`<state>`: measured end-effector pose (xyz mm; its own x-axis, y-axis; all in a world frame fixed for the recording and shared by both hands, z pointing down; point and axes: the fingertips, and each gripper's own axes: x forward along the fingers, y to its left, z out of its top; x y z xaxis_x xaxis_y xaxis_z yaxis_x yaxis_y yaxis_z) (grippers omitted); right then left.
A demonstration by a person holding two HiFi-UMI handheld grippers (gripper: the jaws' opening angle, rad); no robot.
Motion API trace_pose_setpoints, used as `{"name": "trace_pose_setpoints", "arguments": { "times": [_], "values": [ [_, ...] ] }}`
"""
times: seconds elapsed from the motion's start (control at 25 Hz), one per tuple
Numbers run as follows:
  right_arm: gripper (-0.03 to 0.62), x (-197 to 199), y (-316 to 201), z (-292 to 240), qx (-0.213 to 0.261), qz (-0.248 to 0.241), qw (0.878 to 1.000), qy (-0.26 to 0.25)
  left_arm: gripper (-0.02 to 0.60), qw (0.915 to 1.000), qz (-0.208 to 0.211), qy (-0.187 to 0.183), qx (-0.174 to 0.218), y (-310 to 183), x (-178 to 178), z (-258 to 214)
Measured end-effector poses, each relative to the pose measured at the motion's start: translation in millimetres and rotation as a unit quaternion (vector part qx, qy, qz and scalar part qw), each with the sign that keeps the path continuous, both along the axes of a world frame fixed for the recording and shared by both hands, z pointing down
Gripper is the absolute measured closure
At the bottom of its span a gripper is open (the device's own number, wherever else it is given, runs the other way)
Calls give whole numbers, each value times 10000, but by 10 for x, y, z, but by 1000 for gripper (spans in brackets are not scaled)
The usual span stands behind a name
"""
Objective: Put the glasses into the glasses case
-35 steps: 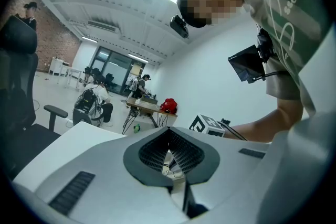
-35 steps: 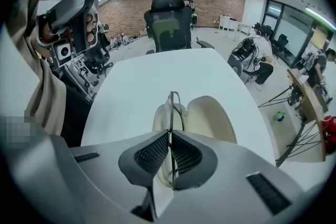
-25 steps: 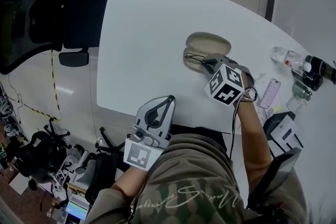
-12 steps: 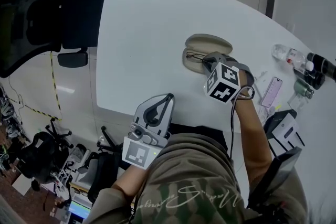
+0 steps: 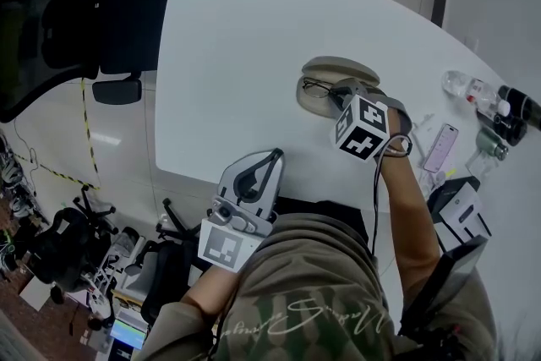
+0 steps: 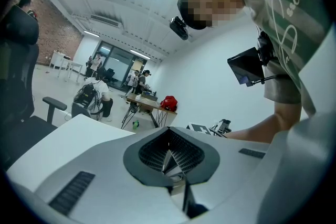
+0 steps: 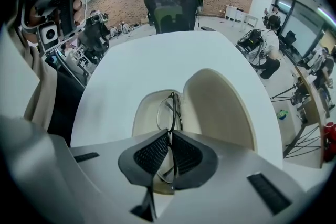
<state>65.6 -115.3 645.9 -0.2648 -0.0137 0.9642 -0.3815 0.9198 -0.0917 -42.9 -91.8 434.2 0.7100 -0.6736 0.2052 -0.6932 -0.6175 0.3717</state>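
While the left gripper (image 5: 269, 162) is hovering by the near edge of the white table (image 5: 228, 55) with its jaws pressed together on nothing, the right gripper (image 7: 169, 153) is clamping its jaws on the thin-framed glasses (image 7: 170, 110). The glasses are standing on edge in the tray of the open beige glasses case (image 7: 223, 107), whose lid is lying open beside them.
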Motion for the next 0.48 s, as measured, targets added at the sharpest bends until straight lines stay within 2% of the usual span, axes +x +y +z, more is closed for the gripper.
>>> {"name": "trace_pose_setpoints", "arguments": {
  "times": [0.48],
  "values": [
    [562, -1, -32, 67, 84, -51, 9999, -52, 573, 10000, 43, 53, 25, 15, 48, -11]
  ]
}}
